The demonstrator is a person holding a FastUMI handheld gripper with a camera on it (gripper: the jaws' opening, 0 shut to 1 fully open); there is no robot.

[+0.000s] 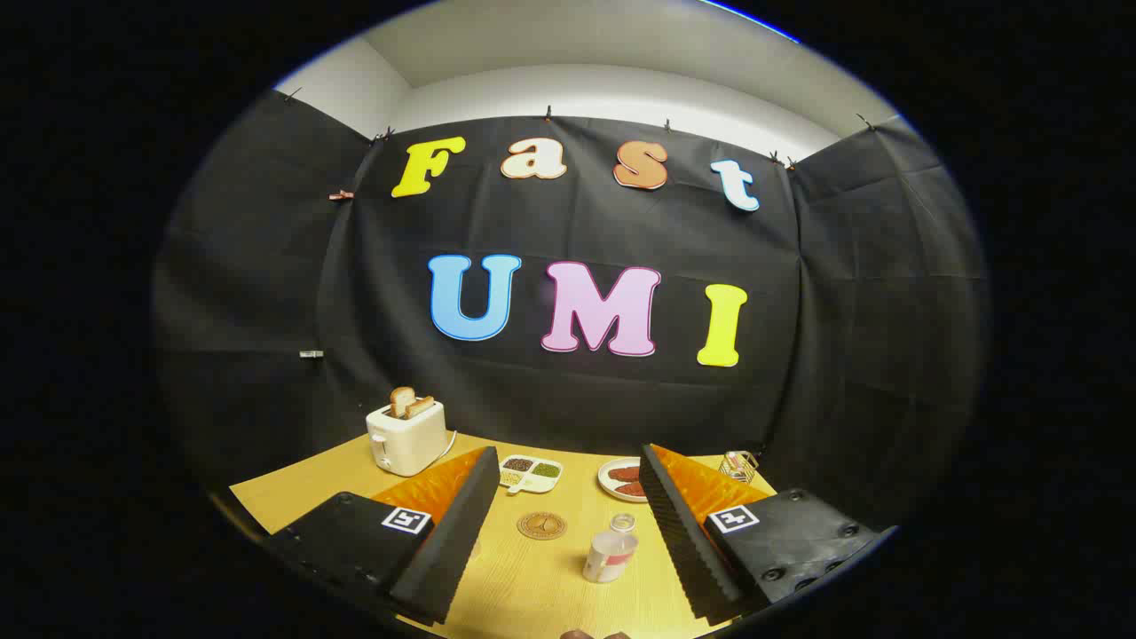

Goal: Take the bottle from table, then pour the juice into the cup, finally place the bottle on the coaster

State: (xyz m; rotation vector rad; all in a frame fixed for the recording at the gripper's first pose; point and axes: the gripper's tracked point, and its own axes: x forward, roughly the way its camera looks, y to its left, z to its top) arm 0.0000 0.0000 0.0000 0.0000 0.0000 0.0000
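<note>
Wood-grain table bears clear bottle between spread ribbed jaws.

Gripper fingers spread wide, holding nothing, above the table. Bottle stands upright between them, nearer the right finger. Coaster just beside the bottle. Beyond: toaster (bread in its slots), divided dish, plate.
</note>
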